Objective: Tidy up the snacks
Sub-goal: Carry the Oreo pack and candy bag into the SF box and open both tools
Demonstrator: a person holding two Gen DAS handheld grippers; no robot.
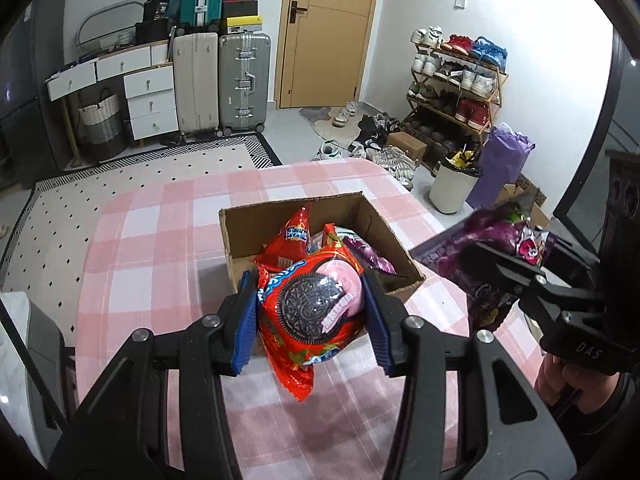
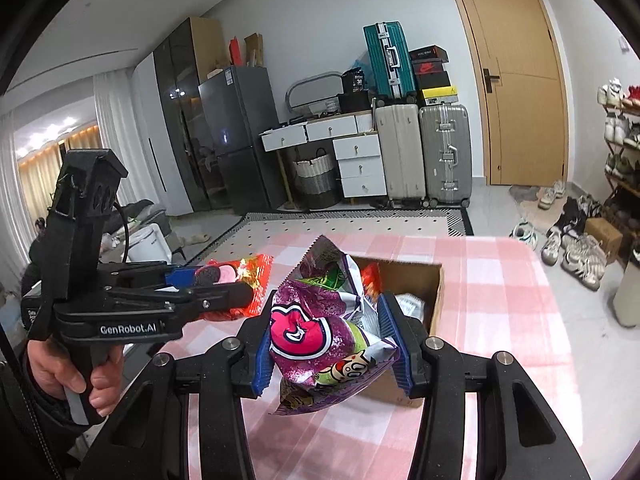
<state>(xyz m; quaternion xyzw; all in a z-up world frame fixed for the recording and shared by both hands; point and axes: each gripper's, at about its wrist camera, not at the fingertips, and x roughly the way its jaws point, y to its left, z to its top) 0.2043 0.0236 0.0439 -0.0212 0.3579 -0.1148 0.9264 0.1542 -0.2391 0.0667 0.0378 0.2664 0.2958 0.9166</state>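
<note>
My left gripper (image 1: 310, 300) is shut on a red Oreo snack bag (image 1: 316, 312), held in the air just in front of an open cardboard box (image 1: 288, 210) on the pink checked tablecloth. Inside the box lie another red bag (image 1: 290, 246) and a purple packet (image 1: 370, 258). My right gripper (image 2: 330, 338) is shut on a crinkled purple snack bag (image 2: 320, 336), lifted above the table near the box (image 2: 438, 292). In the left wrist view the right gripper (image 1: 516, 248) with the purple bag (image 1: 496, 236) hangs to the right of the box. The left gripper (image 2: 224, 280) and its red bag (image 2: 250, 272) show at left in the right wrist view.
The round table (image 1: 160, 240) carries the pink checked cloth. Beyond it lie a patterned rug (image 1: 140, 176), suitcases (image 1: 244, 80), white drawers (image 1: 150, 96), a wooden door (image 1: 328, 32), a shoe rack (image 1: 456, 80) with shoes on the floor, and a white bin (image 1: 452, 188). A hand (image 2: 76, 372) grips the left tool.
</note>
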